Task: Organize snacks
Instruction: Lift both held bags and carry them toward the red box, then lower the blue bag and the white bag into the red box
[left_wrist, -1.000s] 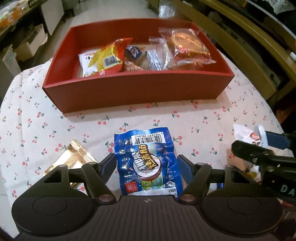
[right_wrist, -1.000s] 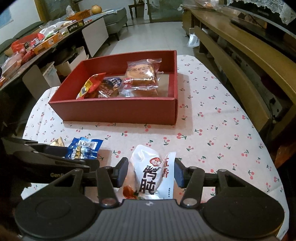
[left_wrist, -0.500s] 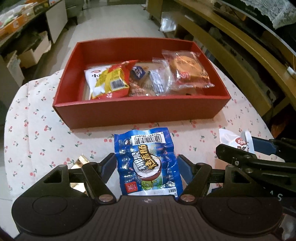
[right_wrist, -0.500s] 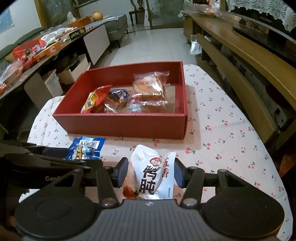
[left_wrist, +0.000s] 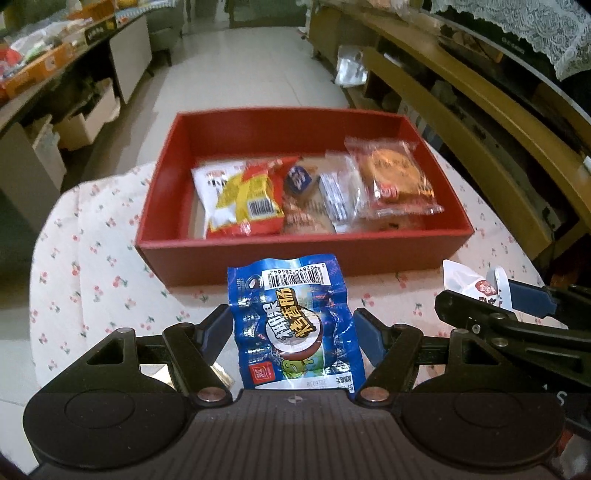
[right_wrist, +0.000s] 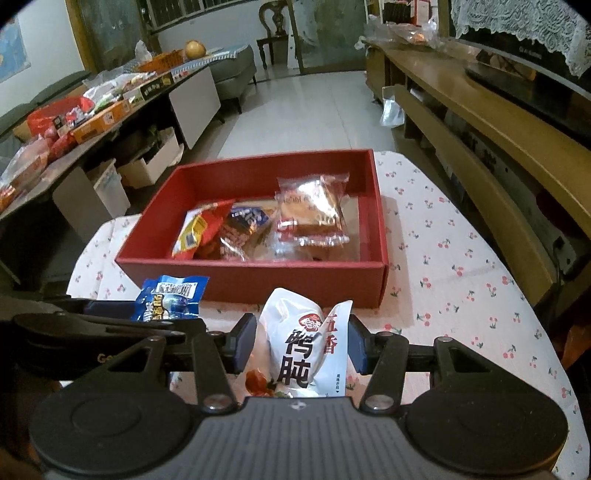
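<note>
My left gripper (left_wrist: 293, 325) is shut on a blue snack packet (left_wrist: 295, 325) and holds it above the cherry-print tablecloth, short of the red box (left_wrist: 295, 254). The packet also shows in the right wrist view (right_wrist: 170, 297). My right gripper (right_wrist: 301, 341) is shut on a white snack packet (right_wrist: 306, 343) with black characters, also in front of the red box (right_wrist: 258, 277); this packet shows at the right of the left wrist view (left_wrist: 469, 284). The box holds several wrapped snacks, among them a yellow-red bag (left_wrist: 243, 201) and a clear-wrapped cake (left_wrist: 395, 177).
A gold foil packet (left_wrist: 221, 376) lies on the tablecloth (right_wrist: 461, 280) under my left gripper. A wooden bench (right_wrist: 498, 147) runs along the right. A cluttered low cabinet (right_wrist: 92, 110) stands to the left. Tiled floor lies beyond the table's far edge.
Both grippers have risen and pulled back with their packets, so the red box sits farther away and more of the room shows. The grips have not changed.
</note>
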